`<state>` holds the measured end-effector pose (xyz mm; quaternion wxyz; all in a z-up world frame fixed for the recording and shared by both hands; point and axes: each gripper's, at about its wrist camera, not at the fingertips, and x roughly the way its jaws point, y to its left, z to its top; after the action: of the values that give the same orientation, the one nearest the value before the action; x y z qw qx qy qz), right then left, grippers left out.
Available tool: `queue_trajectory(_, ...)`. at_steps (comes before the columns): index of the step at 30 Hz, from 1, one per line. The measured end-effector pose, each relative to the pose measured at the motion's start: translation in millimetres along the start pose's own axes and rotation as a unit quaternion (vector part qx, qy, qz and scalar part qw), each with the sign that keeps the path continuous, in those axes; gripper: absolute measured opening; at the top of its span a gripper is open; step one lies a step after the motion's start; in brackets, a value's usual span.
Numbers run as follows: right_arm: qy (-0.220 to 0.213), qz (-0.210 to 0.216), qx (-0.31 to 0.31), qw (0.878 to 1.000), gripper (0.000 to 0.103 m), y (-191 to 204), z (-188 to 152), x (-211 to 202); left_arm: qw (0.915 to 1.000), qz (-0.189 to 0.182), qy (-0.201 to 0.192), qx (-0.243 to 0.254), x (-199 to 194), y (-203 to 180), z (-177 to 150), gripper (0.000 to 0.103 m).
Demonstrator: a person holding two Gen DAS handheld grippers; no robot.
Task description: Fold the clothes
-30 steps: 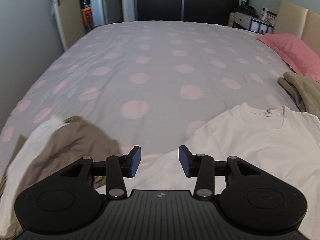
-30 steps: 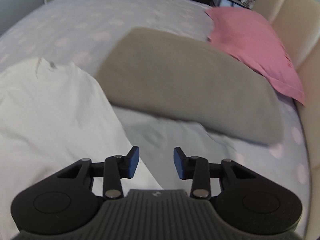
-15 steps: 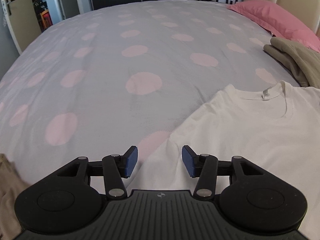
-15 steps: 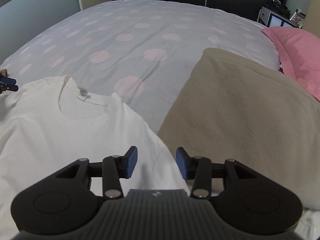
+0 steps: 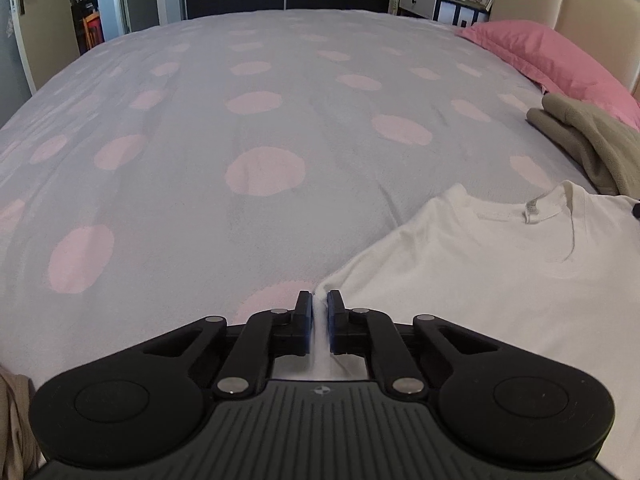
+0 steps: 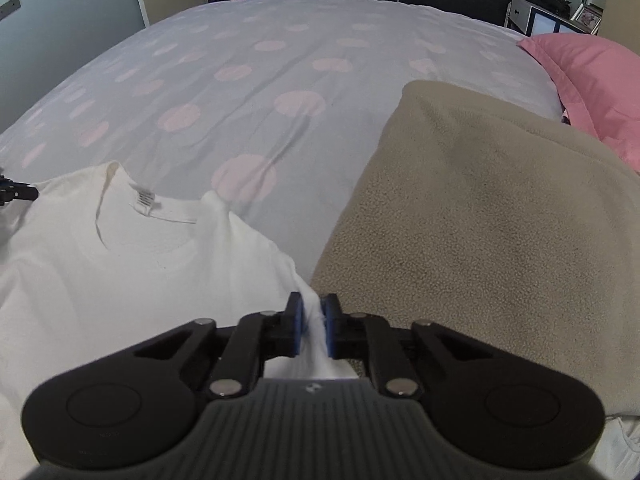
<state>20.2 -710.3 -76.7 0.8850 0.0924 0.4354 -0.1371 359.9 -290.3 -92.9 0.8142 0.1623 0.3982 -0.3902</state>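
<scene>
A white T-shirt (image 5: pixel 500 280) lies flat on the spotted bed cover (image 5: pixel 260 120), collar and label facing away from me. My left gripper (image 5: pixel 319 300) is at the shirt's left shoulder edge, its jaws closing with a fold of white fabric pinched between the blue pads. My right gripper (image 6: pixel 314 304) is at the opposite shoulder edge of the T-shirt (image 6: pixel 120 280), jaws also closing with white cloth pressed between the pads. The left gripper's tip (image 6: pixel 16 192) shows at the far left of the right wrist view.
A folded beige fleece (image 6: pixel 500 220) lies right beside the shirt, touching its right edge. A pink pillow (image 6: pixel 592 72) sits behind it by the headboard. Another beige garment (image 5: pixel 12 420) shows at the lower left. Dark wardrobes and a doorway stand beyond the bed.
Both grippers dropped toward the shirt's shoulders, then their jaws went from wide apart to closed on the white fabric. The shirt's edges now bunch up between the pads.
</scene>
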Motion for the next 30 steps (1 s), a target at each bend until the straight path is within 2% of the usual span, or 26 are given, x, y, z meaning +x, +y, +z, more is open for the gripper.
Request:
queue_trajectory(2, -0.002, 0.000, -0.006, 1.000, 0.008, 4.9, 2.8, -7.7, 0.9999, 0.002, -0.010, -0.006, -8.6, -1.1, 2.3, 0.005)
queue_trajectory(8, -0.041, -0.048, -0.027, 0.998, 0.008, 23.4, 23.0, -33.9, 0.9979, 0.039, -0.052, 0.001, -46.2, -1.5, 16.6, 0.005)
queue_trajectory(12, -0.053, -0.056, -0.022, 0.997, 0.008, 27.6, 36.6, -38.5, 0.9960, 0.053, -0.069, -0.018, -60.3, 10.5, 28.1, 0.005)
queue_trajectory(16, -0.051, -0.066, -0.022, 0.996, 0.008, 33.8, 44.4, -22.4, 0.9950, 0.072, -0.065, -0.023, -49.5, 14.1, 34.1, 0.005)
queue_trajectory(26, 0.013, -0.092, -0.032, 0.995, 0.008, 34.5, 27.7, 55.5, 0.9949, 0.098, 0.019, 0.017, 20.9, 13.5, 12.0, 0.006)
queue_trajectory(30, 0.007, -0.088, -0.038, 0.995, 0.013, 33.2, 24.4, 63.0, 0.9948, 0.099, 0.007, 0.021, 23.2, 15.1, 5.6, 0.011)
